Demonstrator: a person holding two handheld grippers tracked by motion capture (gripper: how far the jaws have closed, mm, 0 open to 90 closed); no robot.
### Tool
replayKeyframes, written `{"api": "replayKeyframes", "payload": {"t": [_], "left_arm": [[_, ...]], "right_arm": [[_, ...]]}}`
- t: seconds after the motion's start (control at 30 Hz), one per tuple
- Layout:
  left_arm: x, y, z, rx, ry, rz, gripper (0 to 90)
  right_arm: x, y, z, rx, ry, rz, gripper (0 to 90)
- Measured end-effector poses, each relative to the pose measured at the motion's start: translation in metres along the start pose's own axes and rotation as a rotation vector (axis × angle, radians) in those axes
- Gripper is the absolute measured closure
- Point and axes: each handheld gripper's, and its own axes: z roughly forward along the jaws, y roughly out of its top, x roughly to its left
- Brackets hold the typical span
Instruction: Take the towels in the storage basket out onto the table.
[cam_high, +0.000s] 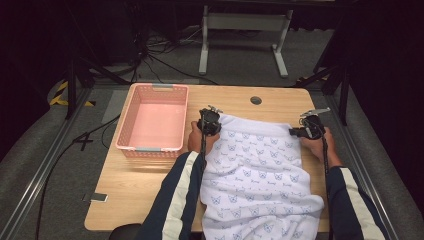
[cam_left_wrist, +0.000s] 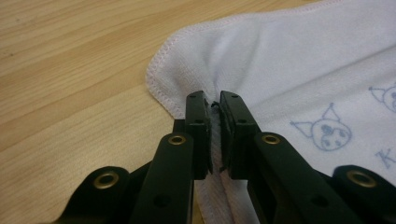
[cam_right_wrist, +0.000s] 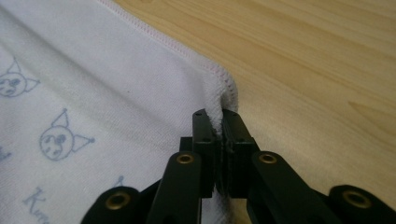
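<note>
Pinching towel (cam_high: 260, 170) far corners: left claw (cam_left_wrist: 213, 100), right claw (cam_right_wrist: 218, 116), both clamped on hem.

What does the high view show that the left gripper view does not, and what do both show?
High view alone: the pink basket left of the towel, the right gripper shut on the towel's far right corner, the person's sleeves, and the floor beyond the table.

Left gripper view alone: the pink stitched hem and a cat-face print up close.

Both: the left gripper shut on a corner of the white towel, on the wooden table.
</note>
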Motion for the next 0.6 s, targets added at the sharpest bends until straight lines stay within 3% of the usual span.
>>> {"api": "replayKeyframes", "payload": {"t": [0.07,0.17,0.23,0.3,0.37,0.4,0.47,0.6], "left_arm": [[-0.002,0.001,0.001,-0.012,0.001,0.006,83.7],[-0.005,0.003,-0.004,-0.045,0.002,0.000,83.8],[-0.008,0.007,-0.012,-0.066,-0.001,0.022,84.0],[-0.016,0.011,-0.024,-0.082,-0.030,0.062,84.0],[-0.027,0.013,-0.041,-0.105,-0.028,0.126,83.9],[-0.032,0.012,-0.050,-0.121,-0.048,0.140,84.0],[-0.043,0.008,-0.070,-0.144,-0.078,0.171,83.9],[-0.059,-0.015,-0.115,-0.195,-0.177,0.243,83.8]], "right_arm": [[0.003,0.005,0.003,0.005,-0.023,-0.026,86.4],[0.004,0.006,0.004,-0.007,-0.025,-0.027,86.6],[0.007,0.009,-0.006,-0.065,-0.007,-0.038,86.7],[0.007,0.010,-0.011,-0.085,0.001,-0.041,86.7],[0.011,0.011,-0.031,-0.149,0.032,-0.049,86.7],[0.017,0.010,-0.050,-0.193,0.073,-0.068,86.7],[0.020,0.008,-0.059,-0.209,0.082,-0.091,86.7],[0.042,-0.008,-0.096,-0.247,0.170,-0.171,86.7]]}}
